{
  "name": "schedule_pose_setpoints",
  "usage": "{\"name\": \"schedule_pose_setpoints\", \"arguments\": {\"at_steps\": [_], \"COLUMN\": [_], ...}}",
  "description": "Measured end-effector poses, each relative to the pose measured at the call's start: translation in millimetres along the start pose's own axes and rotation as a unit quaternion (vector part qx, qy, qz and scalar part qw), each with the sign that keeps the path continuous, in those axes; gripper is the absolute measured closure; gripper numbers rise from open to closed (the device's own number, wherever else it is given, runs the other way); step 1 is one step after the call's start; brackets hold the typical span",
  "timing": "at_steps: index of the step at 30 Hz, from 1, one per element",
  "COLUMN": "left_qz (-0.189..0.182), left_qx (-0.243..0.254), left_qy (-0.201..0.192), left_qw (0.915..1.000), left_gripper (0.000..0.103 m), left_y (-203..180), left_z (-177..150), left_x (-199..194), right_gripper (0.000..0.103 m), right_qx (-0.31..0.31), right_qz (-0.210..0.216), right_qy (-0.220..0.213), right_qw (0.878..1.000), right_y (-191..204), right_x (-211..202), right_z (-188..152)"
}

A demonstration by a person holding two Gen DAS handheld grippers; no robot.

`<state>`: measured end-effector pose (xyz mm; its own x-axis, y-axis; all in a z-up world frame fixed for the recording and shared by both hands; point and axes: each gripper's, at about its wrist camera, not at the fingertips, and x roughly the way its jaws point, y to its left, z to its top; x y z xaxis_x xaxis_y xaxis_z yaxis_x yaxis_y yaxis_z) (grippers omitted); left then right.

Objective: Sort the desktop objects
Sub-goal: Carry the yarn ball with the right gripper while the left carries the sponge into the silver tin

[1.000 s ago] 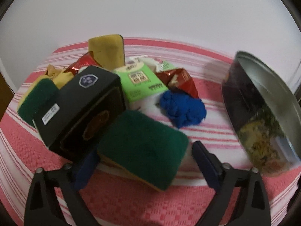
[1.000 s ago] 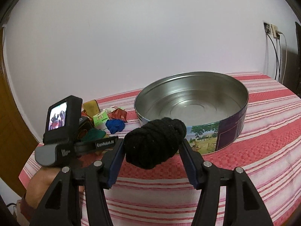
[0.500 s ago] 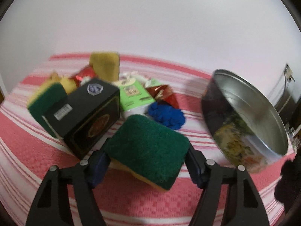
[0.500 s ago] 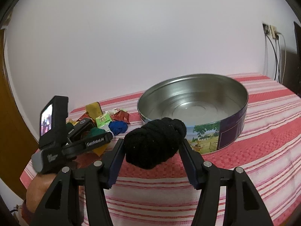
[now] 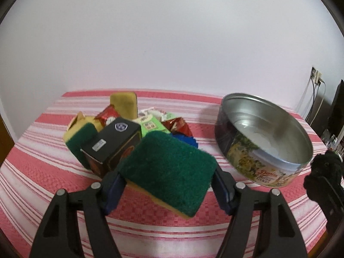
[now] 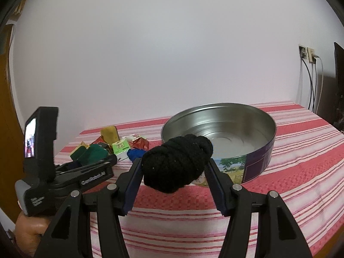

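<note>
Now a round metal tin [image 5: 264, 142] sits empty at three o'clock. Since a moment ago, the left gripper [image 5: 167, 190] has closed on a green sponge [image 5: 169, 169] and lifted it off the pile; the right gripper [image 6: 174, 176] still clamps a black yarn bundle [image 6: 177, 163]. Both items seem ready for the tin.
</note>
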<state>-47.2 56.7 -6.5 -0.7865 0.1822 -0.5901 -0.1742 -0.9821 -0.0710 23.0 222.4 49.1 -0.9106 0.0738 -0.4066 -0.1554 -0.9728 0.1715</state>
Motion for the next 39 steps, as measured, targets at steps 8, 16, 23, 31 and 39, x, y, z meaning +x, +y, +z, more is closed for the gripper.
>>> {"name": "schedule_pose_setpoints", "arguments": {"at_steps": [8, 16, 23, 31, 39], "left_qz": [-0.004, -0.021, -0.037, -0.062, -0.068], "left_qx": [0.030, 0.054, 0.080, 0.098, 0.108], "left_qy": [-0.019, -0.024, -0.036, -0.040, -0.022], "left_qw": [0.9994, 0.9980, 0.9955, 0.9924, 0.9915], "left_gripper": [0.031, 0.031, 0.031, 0.031, 0.031], "left_y": [-21, -49, -79, -112, -139], "left_z": [6, 11, 25, 40, 48], "left_x": [-7, -7, -2, 12, 36], "right_gripper": [0.042, 0.042, 0.042, 0.042, 0.042], "right_qx": [0.012, 0.022, 0.031, 0.018, -0.012], "right_qz": [-0.030, -0.070, -0.108, -0.151, -0.169], "right_qy": [-0.014, -0.036, -0.061, -0.074, -0.063], "right_qw": [0.999, 0.997, 0.992, 0.986, 0.984], "right_y": [-22, -52, -82, -103, -113], "right_x": [-8, -14, -14, 6, 41], "right_z": [8, 21, 41, 61, 74]}}
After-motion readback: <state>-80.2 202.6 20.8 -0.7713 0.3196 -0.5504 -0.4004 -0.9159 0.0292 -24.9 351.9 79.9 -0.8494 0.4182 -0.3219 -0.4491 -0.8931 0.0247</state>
